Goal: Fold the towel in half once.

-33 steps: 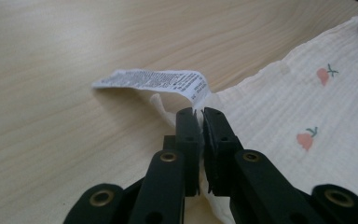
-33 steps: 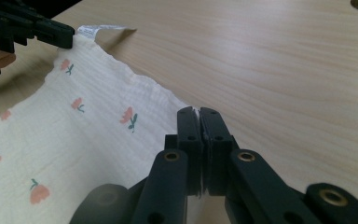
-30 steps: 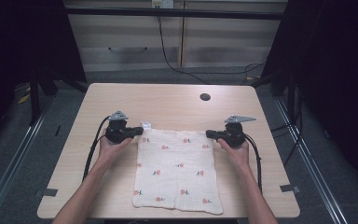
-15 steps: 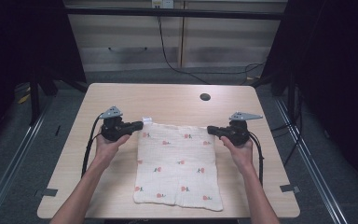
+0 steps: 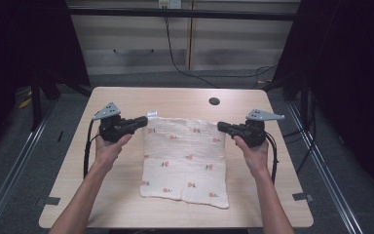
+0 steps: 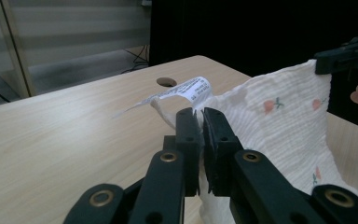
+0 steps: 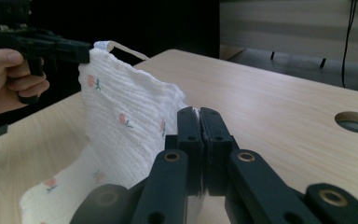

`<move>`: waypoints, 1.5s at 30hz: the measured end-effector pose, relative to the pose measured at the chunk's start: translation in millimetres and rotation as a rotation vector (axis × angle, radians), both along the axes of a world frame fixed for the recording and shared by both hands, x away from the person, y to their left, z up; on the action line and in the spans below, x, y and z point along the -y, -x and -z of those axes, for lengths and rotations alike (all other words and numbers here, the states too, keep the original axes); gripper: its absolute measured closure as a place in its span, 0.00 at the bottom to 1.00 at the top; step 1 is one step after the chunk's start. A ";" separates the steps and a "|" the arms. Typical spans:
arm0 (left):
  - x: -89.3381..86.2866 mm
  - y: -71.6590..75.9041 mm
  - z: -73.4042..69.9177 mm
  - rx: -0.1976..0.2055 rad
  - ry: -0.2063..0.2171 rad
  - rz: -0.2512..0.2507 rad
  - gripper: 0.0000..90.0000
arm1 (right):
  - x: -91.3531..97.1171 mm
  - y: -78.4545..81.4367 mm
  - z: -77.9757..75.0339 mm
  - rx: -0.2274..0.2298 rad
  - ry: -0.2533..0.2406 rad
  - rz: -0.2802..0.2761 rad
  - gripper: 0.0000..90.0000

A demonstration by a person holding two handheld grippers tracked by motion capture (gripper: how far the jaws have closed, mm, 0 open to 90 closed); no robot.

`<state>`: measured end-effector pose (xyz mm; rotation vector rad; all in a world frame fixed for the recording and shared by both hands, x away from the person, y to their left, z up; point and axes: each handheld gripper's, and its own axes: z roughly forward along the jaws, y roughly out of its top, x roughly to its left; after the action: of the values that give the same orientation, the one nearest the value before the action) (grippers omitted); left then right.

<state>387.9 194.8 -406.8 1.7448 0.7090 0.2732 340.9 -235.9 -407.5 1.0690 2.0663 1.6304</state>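
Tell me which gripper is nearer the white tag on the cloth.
Left. The left gripper grips the cloth corner beside the tag; the right gripper holds the opposite corner.

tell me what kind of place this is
Probably a lab or recording room: a bare wooden table with a cable hole, dark curtains on both sides, cables across the floor.

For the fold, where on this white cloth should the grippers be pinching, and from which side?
The two far corners, each from its own outer side, as now. The left gripper is shut on the cloth at the corner beside the label; the right gripper is shut on the opposite far corner. The far edge hangs raised between them while the near edge lies flat on the table.
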 end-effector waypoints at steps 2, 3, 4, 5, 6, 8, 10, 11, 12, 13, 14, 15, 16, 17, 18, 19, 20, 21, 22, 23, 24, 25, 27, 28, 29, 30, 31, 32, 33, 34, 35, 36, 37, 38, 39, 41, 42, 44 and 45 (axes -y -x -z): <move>-3.4 0.3 -1.8 0.000 0.012 -0.011 0.95 | 4.2 2.8 -1.9 0.002 -0.005 0.003 0.97; -5.0 0.1 -2.0 0.002 0.010 -0.007 0.95 | 5.9 3.6 -1.8 0.000 0.000 0.009 0.97; -5.7 0.4 -1.7 0.000 0.013 -0.005 0.95 | 7.7 3.8 -1.2 -0.003 0.000 0.009 0.97; -6.4 0.6 -1.2 -0.001 0.008 0.001 0.95 | 9.2 3.8 -0.3 -0.011 -0.004 0.010 0.97; -6.3 1.6 -1.0 -0.007 0.004 -0.005 0.95 | 10.0 3.6 0.7 -0.017 -0.008 0.011 0.97; -5.4 1.3 1.9 -0.029 0.025 -0.001 0.95 | 7.8 2.3 3.4 -0.036 -0.009 -0.003 0.97; -1.1 3.9 5.2 -0.037 0.006 0.006 0.95 | 2.2 3.5 5.3 -0.051 0.011 -0.018 0.97; 0.9 6.5 5.8 -0.032 -0.018 0.009 0.95 | 0.8 4.3 5.2 -0.051 0.016 -0.022 0.97; 1.8 8.9 5.9 -0.029 -0.029 0.014 0.95 | -0.3 5.6 4.9 -0.053 0.018 -0.028 0.97; 2.0 11.1 5.5 -0.026 -0.040 0.018 0.95 | -1.0 6.8 4.5 -0.058 0.034 -0.033 0.97; 1.1 13.4 4.9 -0.019 -0.044 0.016 0.95 | -1.1 8.2 3.6 -0.061 0.049 -0.033 0.97; -0.9 15.6 4.0 -0.019 -0.043 0.021 0.95 | -0.8 9.8 2.9 -0.062 0.053 -0.035 0.97; -2.7 18.2 3.2 -0.018 -0.046 0.023 0.95 | -0.3 11.5 2.1 -0.061 0.058 -0.038 0.97; -4.4 21.2 2.8 -0.016 -0.060 0.026 0.95 | 0.2 14.0 1.5 -0.065 0.054 -0.040 0.97; -5.7 24.1 3.0 -0.014 -0.079 0.032 0.95 | 0.8 16.4 1.6 -0.062 0.054 -0.045 0.97; -6.9 27.4 3.7 -0.007 -0.105 0.038 0.95 | 1.0 19.3 2.1 -0.060 0.060 -0.047 0.97; -7.7 31.2 5.9 -0.003 -0.123 0.039 0.95 | 1.2 21.9 3.5 -0.064 0.061 -0.054 0.97; -8.5 33.0 7.3 -0.004 -0.130 0.043 0.95 | 1.0 24.8 6.1 -0.068 0.064 -0.059 0.97; -9.7 34.9 9.6 -0.007 -0.136 0.043 0.95 | 0.7 26.8 7.8 -0.073 0.068 -0.059 0.97; -10.7 36.5 12.0 -0.009 -0.145 0.041 0.95 | 0.8 29.1 10.2 -0.081 0.066 -0.065 0.97; -12.0 38.0 14.1 -0.014 -0.155 0.043 0.95 | 1.2 31.2 12.6 -0.088 0.056 -0.072 0.97; -13.7 39.7 15.9 -0.018 -0.154 0.045 0.95 | 1.6 34.1 14.4 -0.092 0.052 -0.070 0.97; -16.8 44.9 17.6 -0.023 -0.152 0.049 0.95 | 2.1 40.0 17.3 -0.099 0.041 -0.078 0.97; -17.1 47.6 18.2 -0.028 -0.158 0.049 0.95 | 1.6 43.4 18.1 -0.095 0.047 -0.077 0.97; -16.3 51.0 18.9 -0.030 -0.170 0.049 0.95 | 1.4 46.8 18.4 -0.097 0.046 -0.081 0.97; -15.9 54.4 19.5 -0.022 -0.181 0.050 0.95 | 1.2 49.8 18.7 -0.097 0.041 -0.087 0.97; -16.0 57.7 20.5 -0.029 -0.175 0.055 0.95 | 0.9 53.3 18.5 -0.093 0.042 -0.085 0.97; -16.6 60.6 21.2 -0.030 -0.167 0.060 0.95 | 0.9 56.7 18.2 -0.088 0.043 -0.086 0.97; -18.0 62.7 21.9 -0.039 -0.154 0.060 0.95 | 0.9 60.1 18.2 -0.088 0.044 -0.088 0.97; -19.6 63.7 23.0 -0.057 -0.126 0.059 0.95 | 0.9 63.6 19.0 -0.091 0.042 -0.089 0.97; -21.1 65.0 24.2 -0.067 -0.115 0.056 0.95 | 0.7 66.7 20.6 -0.098 0.042 -0.096 0.97; -21.7 67.2 25.6 -0.072 -0.110 0.047 0.95 | 0.1 69.8 22.8 -0.109 0.047 -0.101 0.97; -21.1 69.9 27.0 -0.078 -0.107 0.052 0.95 | -0.6 72.9 25.1 -0.117 0.060 -0.100 0.97; -20.2 73.1 27.8 -0.075 -0.121 0.061 0.95 | -1.0 75.8 27.2 -0.124 0.067 -0.109 0.97; -19.6 76.6 28.6 -0.070 -0.133 0.065 0.95 | -1.0 79.1 29.2 -0.131 0.072 -0.109 0.97; -18.6 82.7 30.2 -0.070 -0.142 0.083 0.95 | 0.1 84.1 34.1 -0.143 0.074 -0.107 0.97; -18.8 85.1 31.8 -0.071 -0.142 0.084 0.95 | 0.8 86.4 36.7 -0.153 0.078 -0.107 0.97; -19.0 88.5 37.6 -0.080 -0.143 0.089 0.95 | 2.2 90.5 42.3 -0.164 0.080 -0.102 0.97; -18.5 88.9 41.9 -0.080 -0.164 0.085 0.95 | 3.0 92.0 45.2 -0.171 0.077 -0.102 0.97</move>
<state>299.0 213.3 -448.8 1.9461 0.6834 0.2081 248.9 -238.8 -452.6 1.1299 2.3085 1.5391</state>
